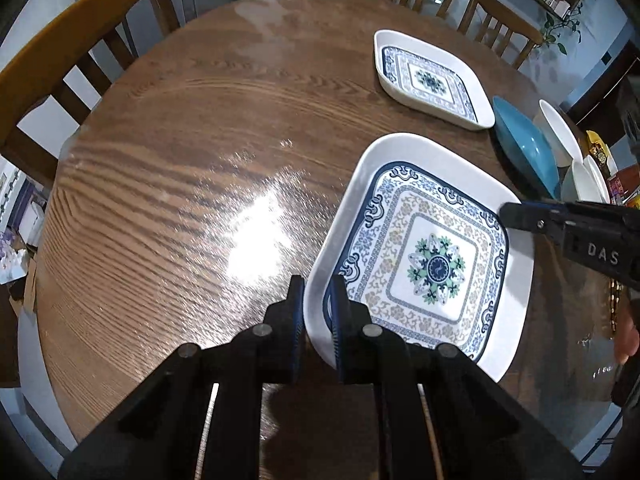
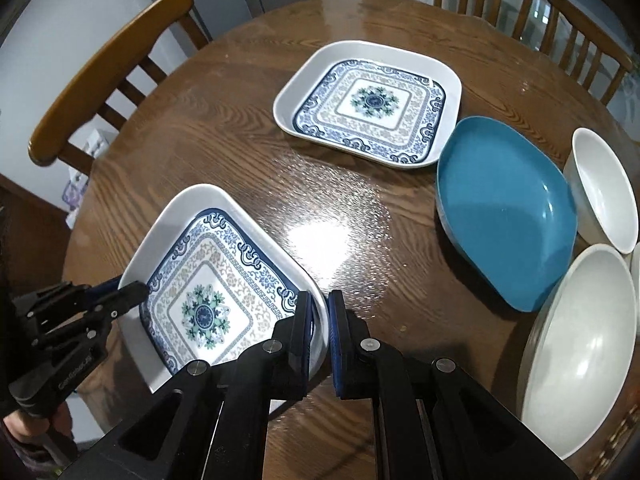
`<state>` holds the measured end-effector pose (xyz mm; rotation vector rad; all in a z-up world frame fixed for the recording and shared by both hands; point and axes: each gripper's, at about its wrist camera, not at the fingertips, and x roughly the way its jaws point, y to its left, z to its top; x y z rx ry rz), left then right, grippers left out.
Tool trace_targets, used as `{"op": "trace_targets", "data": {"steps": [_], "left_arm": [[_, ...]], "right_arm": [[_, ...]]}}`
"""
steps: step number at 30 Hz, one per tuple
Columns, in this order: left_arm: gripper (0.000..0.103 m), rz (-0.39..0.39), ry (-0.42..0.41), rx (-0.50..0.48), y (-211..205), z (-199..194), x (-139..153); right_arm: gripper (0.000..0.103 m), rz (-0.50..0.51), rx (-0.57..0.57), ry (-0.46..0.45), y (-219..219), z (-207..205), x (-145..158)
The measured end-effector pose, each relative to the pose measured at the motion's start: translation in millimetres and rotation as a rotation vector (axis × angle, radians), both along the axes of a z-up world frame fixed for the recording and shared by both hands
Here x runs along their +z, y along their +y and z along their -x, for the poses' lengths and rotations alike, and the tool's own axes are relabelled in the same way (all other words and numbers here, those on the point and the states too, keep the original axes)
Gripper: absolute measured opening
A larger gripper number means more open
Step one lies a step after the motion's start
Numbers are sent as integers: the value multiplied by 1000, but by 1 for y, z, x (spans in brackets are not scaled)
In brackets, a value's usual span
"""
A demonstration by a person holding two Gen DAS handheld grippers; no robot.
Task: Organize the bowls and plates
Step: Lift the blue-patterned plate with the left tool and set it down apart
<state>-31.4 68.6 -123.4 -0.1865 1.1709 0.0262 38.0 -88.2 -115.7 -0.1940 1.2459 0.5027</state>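
A square white plate with a blue pattern (image 1: 436, 264) (image 2: 208, 300) is held between both grippers, over the wooden table (image 1: 180, 200). My left gripper (image 1: 318, 300) is shut on its left rim. My right gripper (image 2: 320, 312) is shut on its right rim, and shows from the side in the left wrist view (image 1: 516, 216). A second patterned square plate (image 1: 432, 80) (image 2: 368, 104) lies flat further back. A blue plate (image 2: 504, 208) (image 1: 524, 148) lies to its right.
White bowls (image 2: 604, 188) (image 2: 580, 352) stand at the table's right edge, beside the blue plate. Wooden chairs (image 1: 72, 64) (image 2: 108, 76) ring the table (image 2: 240, 160). Packets (image 1: 600, 156) lie at the far right edge.
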Motion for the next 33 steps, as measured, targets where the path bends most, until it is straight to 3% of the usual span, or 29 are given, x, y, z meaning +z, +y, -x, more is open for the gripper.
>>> {"op": "trace_targets", "data": {"steps": [7, 14, 17, 19, 24, 26, 28, 30, 33], "left_arm": [[10, 10, 25, -9, -10, 11, -8], [13, 11, 25, -34, -20, 8, -7], [33, 0, 4, -9, -12, 5, 1], [55, -4, -13, 15, -2, 4, 10], [77, -25, -39, 57, 18, -1, 27], [79, -41, -52, 67, 23, -1, 32], [82, -48, -60, 70, 26, -1, 36], [86, -47, -67, 70, 29, 0, 42], [94, -63, -79, 54, 27, 0, 50]], "right_arm": [[12, 44, 28, 1, 2, 2, -9], [12, 86, -12, -91, 1, 0, -3], [12, 57, -33, -135, -4, 5, 11], [12, 49, -53, -159, -11, 8, 19], [12, -22, -102, -163, -32, 21, 37], [13, -49, -137, -154, -41, 26, 42], [22, -79, -164, -152, -50, 30, 45], [40, -109, -207, -152, -58, 37, 51], [50, -139, -249, -161, -66, 45, 59]]}}
